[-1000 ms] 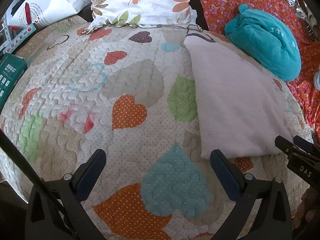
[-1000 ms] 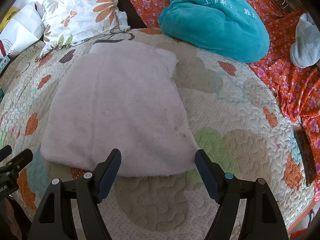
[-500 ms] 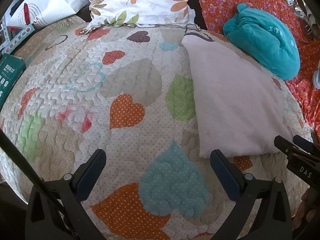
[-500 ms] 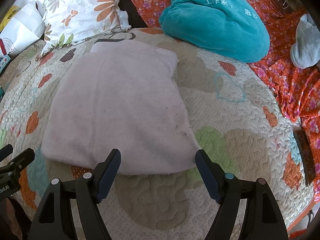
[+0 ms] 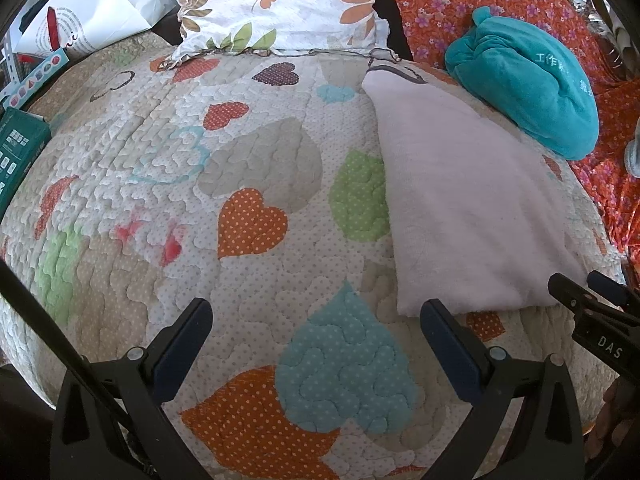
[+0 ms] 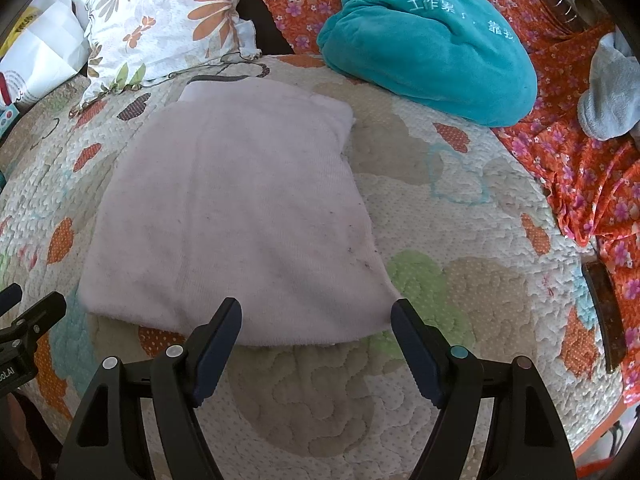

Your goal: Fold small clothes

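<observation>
On the quilt (image 6: 460,240), our right gripper (image 6: 316,334), jaws spread and empty, faces the cloth (image 6: 240,220), lengthwise straight ahead; our equally empty, spread left gripper (image 5: 316,332) sits leftward.

Pale pink folded cloth (image 6: 240,216): soft, a bit fuzzy, matt, with tiny dark specks. Quilted heart-patterned bed cover (image 5: 248,216): bumpy stitched cloth with little dots, not shiny. Teal plush bundle (image 6: 432,48): velvety and fluffy. Orange flowered sheet (image 6: 576,184): thin smooth cloth. White leaf-print pillow (image 5: 280,4): smooth cloth. Black plastic left gripper (image 5: 316,320) and right gripper (image 6: 316,320): hard, a little shiny, with dark blue rubbery matt pads (image 6: 220,340).
</observation>
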A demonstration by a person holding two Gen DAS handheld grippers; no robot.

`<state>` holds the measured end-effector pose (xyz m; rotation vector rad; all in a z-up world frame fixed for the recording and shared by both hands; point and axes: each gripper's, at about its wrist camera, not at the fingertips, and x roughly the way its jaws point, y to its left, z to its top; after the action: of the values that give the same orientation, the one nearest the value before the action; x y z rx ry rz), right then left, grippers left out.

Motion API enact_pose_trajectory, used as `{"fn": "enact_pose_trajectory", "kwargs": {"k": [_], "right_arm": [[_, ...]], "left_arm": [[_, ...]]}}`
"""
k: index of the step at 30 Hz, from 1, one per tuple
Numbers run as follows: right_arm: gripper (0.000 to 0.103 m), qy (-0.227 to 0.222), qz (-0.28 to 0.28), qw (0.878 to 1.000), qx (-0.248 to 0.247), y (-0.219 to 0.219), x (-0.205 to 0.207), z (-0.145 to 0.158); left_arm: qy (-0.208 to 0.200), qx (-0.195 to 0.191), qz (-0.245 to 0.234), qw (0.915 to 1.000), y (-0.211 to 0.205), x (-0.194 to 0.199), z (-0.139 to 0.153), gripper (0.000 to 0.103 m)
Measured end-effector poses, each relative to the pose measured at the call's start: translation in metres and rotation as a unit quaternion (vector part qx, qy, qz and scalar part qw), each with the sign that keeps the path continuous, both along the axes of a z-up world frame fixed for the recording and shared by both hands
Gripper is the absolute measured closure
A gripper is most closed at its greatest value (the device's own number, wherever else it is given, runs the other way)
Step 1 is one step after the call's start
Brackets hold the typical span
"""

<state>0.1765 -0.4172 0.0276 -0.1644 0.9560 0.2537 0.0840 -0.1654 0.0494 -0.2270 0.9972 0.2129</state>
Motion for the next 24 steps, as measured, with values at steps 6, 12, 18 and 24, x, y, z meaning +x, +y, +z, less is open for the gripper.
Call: {"fn": "enact_pose_trajectory", "kwargs": {"k": [6,12,18,24], "right_arm": [[0.021,0.0,0.0,1.0,-0.002,0.0,-0.0004,-0.0002],[0.021,-0.001,0.002,1.0,-0.004,-0.0006,0.0,-0.0012],[0.021,-0.003,0.009,1.0,-0.01,-0.0003,0.0034,-0.0022],[0.021,-0.006,0.012,1.0,-0.017,0.0023,0.0014,-0.0017]], "left_arm": [[0.001,-0.006,0.002,1.0,0.0007,0.0002,0.0005,0.0],[-0.001,-0.006,-0.003,1.0,0.0017,-0.0006,0.0007,0.0],[-0.005,-0.004,-0.009,0.9999,-0.003,-0.0006,0.002,0.0],[-0.004,-0.006,-0.005,1.0,-0.0032,-0.0006,0.0015,0.0]]}}
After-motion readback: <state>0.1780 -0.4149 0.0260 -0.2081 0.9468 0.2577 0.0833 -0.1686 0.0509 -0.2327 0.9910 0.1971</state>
